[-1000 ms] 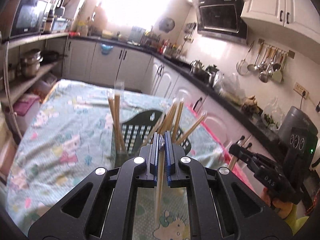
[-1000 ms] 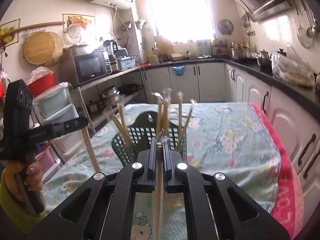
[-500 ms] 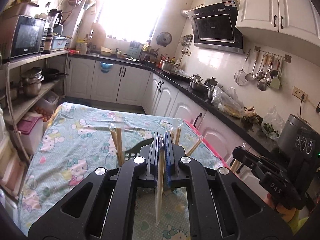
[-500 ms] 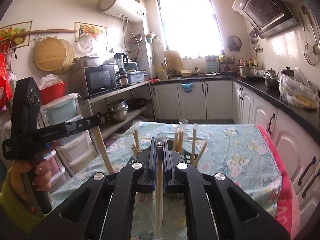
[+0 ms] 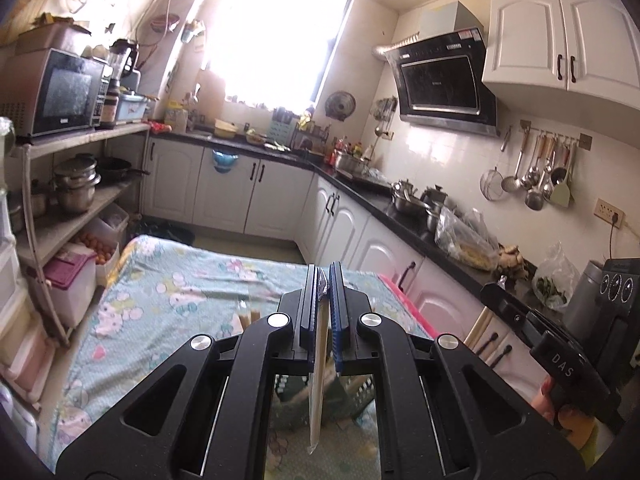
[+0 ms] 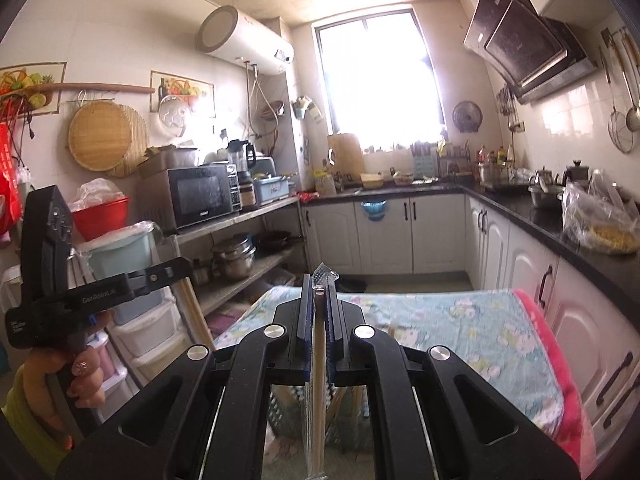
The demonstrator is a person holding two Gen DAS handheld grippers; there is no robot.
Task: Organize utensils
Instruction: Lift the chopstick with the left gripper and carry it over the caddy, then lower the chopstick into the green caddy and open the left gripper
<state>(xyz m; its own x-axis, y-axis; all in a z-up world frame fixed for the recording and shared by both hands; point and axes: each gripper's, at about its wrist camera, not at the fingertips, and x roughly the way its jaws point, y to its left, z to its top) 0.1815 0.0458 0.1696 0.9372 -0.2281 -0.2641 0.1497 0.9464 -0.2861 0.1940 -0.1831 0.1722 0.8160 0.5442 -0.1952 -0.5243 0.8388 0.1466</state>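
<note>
The left gripper [image 5: 324,280], at the lower centre of its own view, is clamped on a wrapped pair of chopsticks [image 5: 319,380] that hangs down between the blue pads [image 5: 335,320]. The right gripper [image 6: 319,292], likewise at lower centre of its view, is clamped on a second wrapped pair [image 6: 318,392]; the wrapper's crimped tip stands just above the pads.

Below each tool, seen through the frame openings, lies a dark green slotted basket [image 6: 286,404] on the table. Chopsticks stand in it; a few ends [image 5: 245,314] show left of the left gripper's frame. How many it contains cannot be told, as the gripper bodies hide most of it.

The table [image 5: 168,280] carries a light blue patterned cloth with a pink edge [image 6: 560,360] at its right side.

At the right edge of the left view a hand [image 5: 560,404] holds the other gripper's handle; at the left edge of the right view a hand [image 6: 86,372] does the same.

Further out, pots [image 5: 76,184] sit on an open shelf at left, and ladles [image 5: 536,176] hang at right.
</note>
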